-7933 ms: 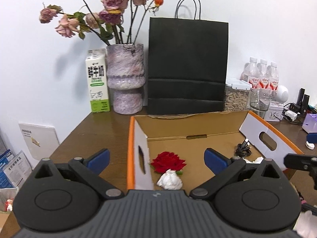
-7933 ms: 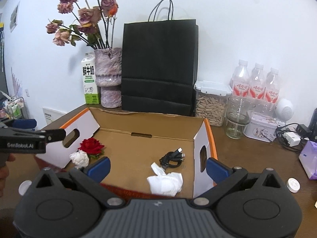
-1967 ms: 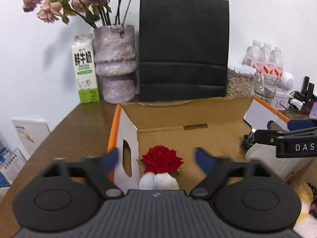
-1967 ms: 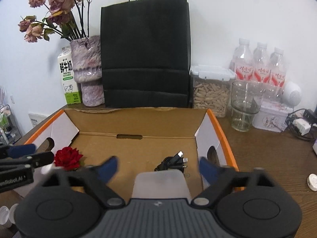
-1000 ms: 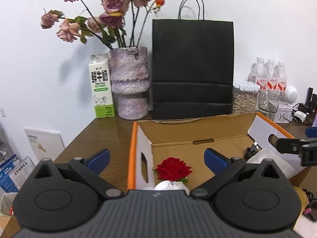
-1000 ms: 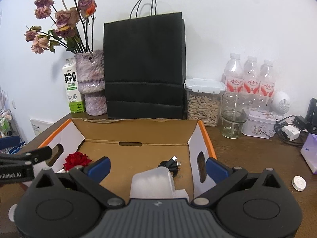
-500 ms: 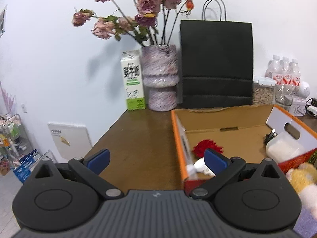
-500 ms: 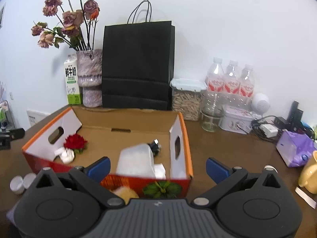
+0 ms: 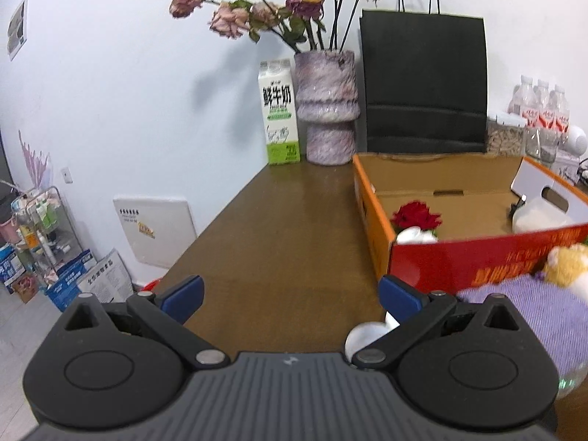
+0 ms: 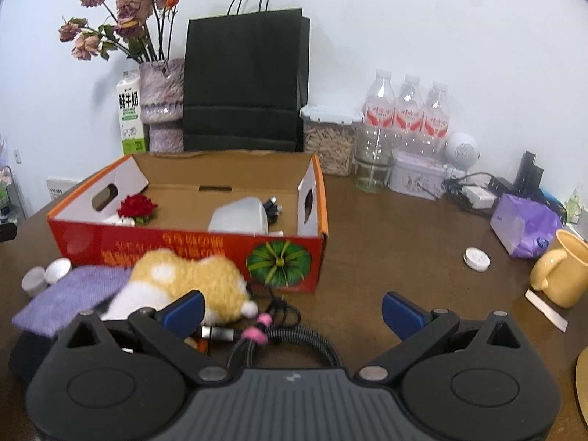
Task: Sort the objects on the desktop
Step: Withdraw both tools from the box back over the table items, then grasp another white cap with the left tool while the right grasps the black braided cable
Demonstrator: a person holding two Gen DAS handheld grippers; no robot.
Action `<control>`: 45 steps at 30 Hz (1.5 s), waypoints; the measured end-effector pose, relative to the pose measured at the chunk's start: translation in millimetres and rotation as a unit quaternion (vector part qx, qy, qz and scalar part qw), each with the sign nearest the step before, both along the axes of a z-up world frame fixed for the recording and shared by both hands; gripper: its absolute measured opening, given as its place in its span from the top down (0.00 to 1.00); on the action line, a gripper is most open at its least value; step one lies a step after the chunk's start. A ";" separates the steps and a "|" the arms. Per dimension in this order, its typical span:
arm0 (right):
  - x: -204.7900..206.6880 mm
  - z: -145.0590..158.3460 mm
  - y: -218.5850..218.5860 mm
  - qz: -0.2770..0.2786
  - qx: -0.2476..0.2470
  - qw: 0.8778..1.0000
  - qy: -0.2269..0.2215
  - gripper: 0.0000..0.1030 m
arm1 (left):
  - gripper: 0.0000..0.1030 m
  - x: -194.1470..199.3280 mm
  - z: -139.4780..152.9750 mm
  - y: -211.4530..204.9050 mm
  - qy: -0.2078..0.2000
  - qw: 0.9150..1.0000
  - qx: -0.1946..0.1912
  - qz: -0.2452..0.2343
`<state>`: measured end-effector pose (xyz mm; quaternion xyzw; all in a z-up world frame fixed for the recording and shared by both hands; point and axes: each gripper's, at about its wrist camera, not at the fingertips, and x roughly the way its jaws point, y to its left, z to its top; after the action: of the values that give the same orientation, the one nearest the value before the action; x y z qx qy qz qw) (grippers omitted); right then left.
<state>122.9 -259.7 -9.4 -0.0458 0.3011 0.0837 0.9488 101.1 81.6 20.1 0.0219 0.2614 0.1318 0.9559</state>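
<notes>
1. Both grippers hang back from the cardboard box [image 10: 191, 246] with nothing held: the left gripper [image 9: 290, 292] has its jaws spread wide over bare bench [image 9: 286, 220], and the right gripper [image 10: 292, 307] is just as wide open above the clutter in front of the box.
2. Already in the box are a red rose [image 10: 136, 205], something white beside it, a translucent plastic container [image 10: 240, 217] and a dark cable end at the far right wall.
3. Unsorted things lie on the bench against the box front — a plush toy [image 10: 183, 283] resting partly on a purple cloth [image 10: 73, 296], two small white caps [image 10: 46, 275], and a coiled cable [image 10: 279, 334] with a pink tie, just under the right gripper.
4. Further right sit a white round lid [image 10: 476, 258], a purple tissue pack [image 10: 525, 226] and a yellow mug [image 10: 562, 273].
5. Risks, as I judge them: the cable's loops lie against the toy, so lifting one may drag the other — or snag a jaw.
6. The soft toy could slip from a shallow pinch and catch on the box's front wall.
7. A wide swing to the right could knock the mug.
</notes>
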 end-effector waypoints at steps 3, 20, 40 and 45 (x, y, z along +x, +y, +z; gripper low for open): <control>-3.9 -6.3 -0.1 0.003 -0.002 1.000 0.011 0.00 | 0.00 -6.5 -7.3 1.4 0.011 1.000 -0.002 -0.004; 22.0 -51.8 -0.5 -0.003 -0.001 0.997 0.076 0.00 | 0.00 11.7 -40.7 -10.7 0.065 0.997 -0.012 -0.038; 26.5 -65.2 -3.0 -0.015 0.020 0.999 0.046 0.00 | 0.00 29.2 -55.9 -13.0 0.075 0.994 -0.044 -0.065; 23.0 -64.4 -1.8 -0.015 0.022 0.999 0.041 0.09 | 0.22 27.4 -55.0 -9.7 0.066 0.993 -0.061 -0.075</control>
<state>145.8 -261.5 -73.8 -0.0168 0.3380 0.0776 0.9378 128.4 71.9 -34.9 -0.0084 0.3290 0.0421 0.9434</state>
